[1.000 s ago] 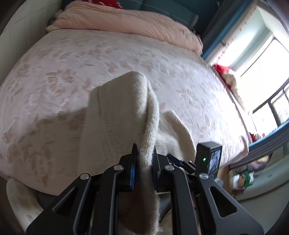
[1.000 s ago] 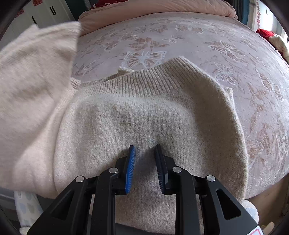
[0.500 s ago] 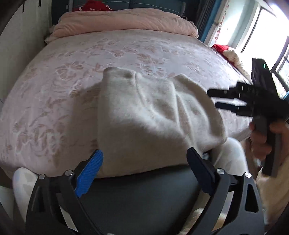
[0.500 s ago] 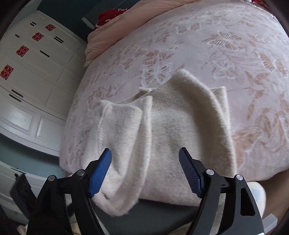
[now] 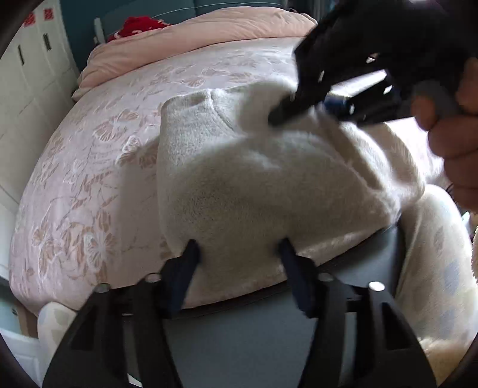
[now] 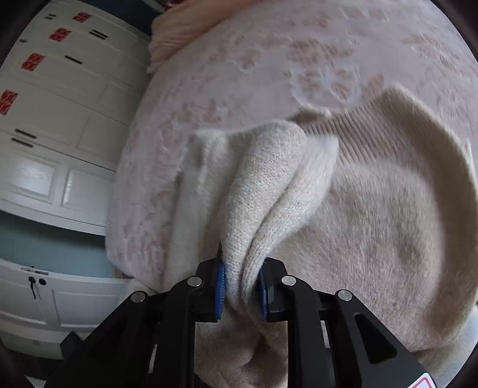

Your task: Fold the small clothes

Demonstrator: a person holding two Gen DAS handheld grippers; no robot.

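The cream fuzzy knitted sweater [image 5: 263,185] lies partly folded at the near edge of the bed with its pink floral bedspread [image 5: 98,185], a pink quilt [image 5: 185,44] bunched at twelve o'clock. The left tool [image 5: 239,253] has just been closing; its jaws now straddle the sweater's near hem, though whether the pads press it I cannot tell. The right tool [image 6: 240,286], also just closing, pinches a gathered fold of the sweater, at one o'clock in the left view.

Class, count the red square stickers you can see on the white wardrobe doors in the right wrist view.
4: top door, below it, lower left, left edge. More may be out of frame.
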